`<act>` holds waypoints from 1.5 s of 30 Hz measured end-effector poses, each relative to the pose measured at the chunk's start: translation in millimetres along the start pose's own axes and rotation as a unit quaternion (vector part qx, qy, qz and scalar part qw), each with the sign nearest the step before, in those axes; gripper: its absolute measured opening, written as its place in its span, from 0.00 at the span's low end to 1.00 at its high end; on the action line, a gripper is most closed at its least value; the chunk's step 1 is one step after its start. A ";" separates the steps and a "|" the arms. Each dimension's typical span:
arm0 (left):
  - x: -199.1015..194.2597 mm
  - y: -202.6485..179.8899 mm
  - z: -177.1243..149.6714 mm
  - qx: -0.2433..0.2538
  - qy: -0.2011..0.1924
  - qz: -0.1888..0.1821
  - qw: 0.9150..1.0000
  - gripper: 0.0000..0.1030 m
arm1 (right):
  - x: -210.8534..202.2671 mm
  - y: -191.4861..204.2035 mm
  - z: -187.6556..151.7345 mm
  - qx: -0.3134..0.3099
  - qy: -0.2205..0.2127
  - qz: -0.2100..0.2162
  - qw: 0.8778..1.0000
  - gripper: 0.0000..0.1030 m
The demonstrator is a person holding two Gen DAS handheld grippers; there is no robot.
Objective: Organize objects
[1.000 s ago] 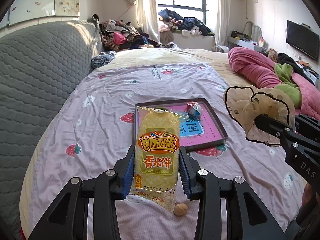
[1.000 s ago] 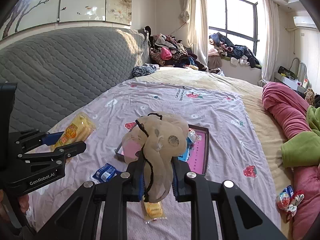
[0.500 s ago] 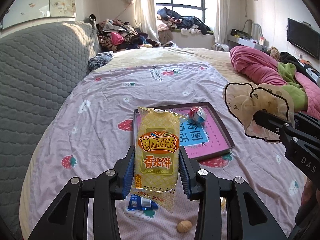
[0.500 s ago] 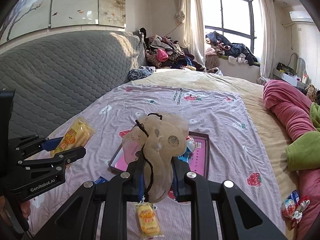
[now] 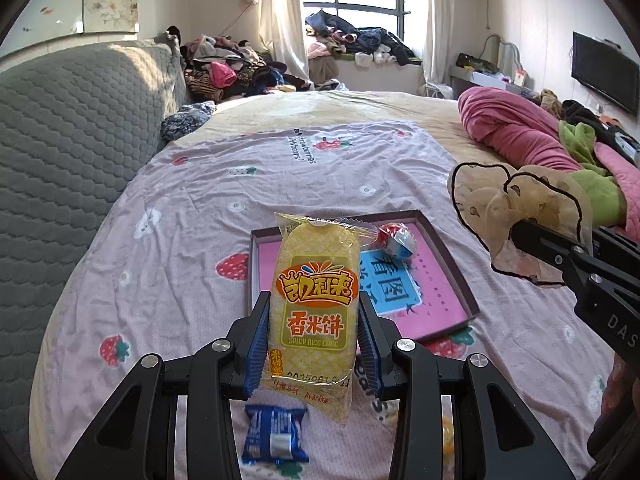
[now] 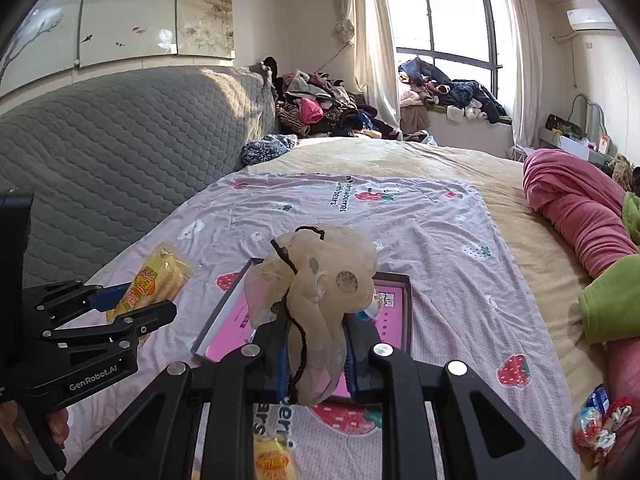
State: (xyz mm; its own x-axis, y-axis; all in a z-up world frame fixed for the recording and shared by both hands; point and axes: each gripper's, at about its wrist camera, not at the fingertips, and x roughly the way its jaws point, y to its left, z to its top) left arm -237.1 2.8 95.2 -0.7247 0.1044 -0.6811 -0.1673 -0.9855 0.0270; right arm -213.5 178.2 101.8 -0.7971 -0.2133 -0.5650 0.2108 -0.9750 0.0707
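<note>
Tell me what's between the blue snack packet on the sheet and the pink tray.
In the left wrist view, only the left gripper, clamping the rice cake pack, stands between the blue packet and the tray.

The yellow snack packet [image 5: 313, 312] reads "SPICY RICE CAKE"; the left tongs [image 6: 132, 305] carry "GenRobot.AI".

Glossy crinkled plastic rice cake packet [image 5: 313, 304]; sheer beige cloth [image 6: 320, 292]; matt quilted headboard [image 5: 72, 128]; wrinkled cotton sheet [image 5: 192, 216].
</note>
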 end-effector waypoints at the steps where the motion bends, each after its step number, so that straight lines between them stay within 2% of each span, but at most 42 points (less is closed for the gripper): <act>1: 4.3 0.1 1.3 -0.001 0.000 0.002 1.000 0.40 | 3.0 -2.0 0.0 0.002 -0.001 0.000 1.000 0.21; 17: 89.7 -1.6 11.1 -0.007 0.003 0.000 1.000 0.40 | 61.1 -24.8 -9.4 0.028 -0.009 0.007 1.000 0.21; 23: 112.4 10.0 -2.4 -0.017 -0.002 0.010 1.000 0.40 | 84.2 -35.7 -28.0 0.039 -0.001 0.011 0.999 0.21; 30: 151.2 21.2 -15.6 -0.031 0.019 0.003 0.999 0.40 | 113.5 -44.0 -35.4 0.032 0.007 0.002 0.999 0.21; 45: 180.6 39.5 -31.9 -0.046 0.057 0.002 0.997 0.40 | 146.1 -50.3 -55.5 0.027 0.056 0.002 0.998 0.21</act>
State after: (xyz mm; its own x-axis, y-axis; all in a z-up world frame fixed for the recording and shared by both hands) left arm -353.3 -21.6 -50.1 -0.6439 0.0898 -0.7598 -0.0984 -0.9946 -0.0341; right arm -309.1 199.5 -29.9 -0.7268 -0.2125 -0.6531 0.1814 -0.9766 0.1159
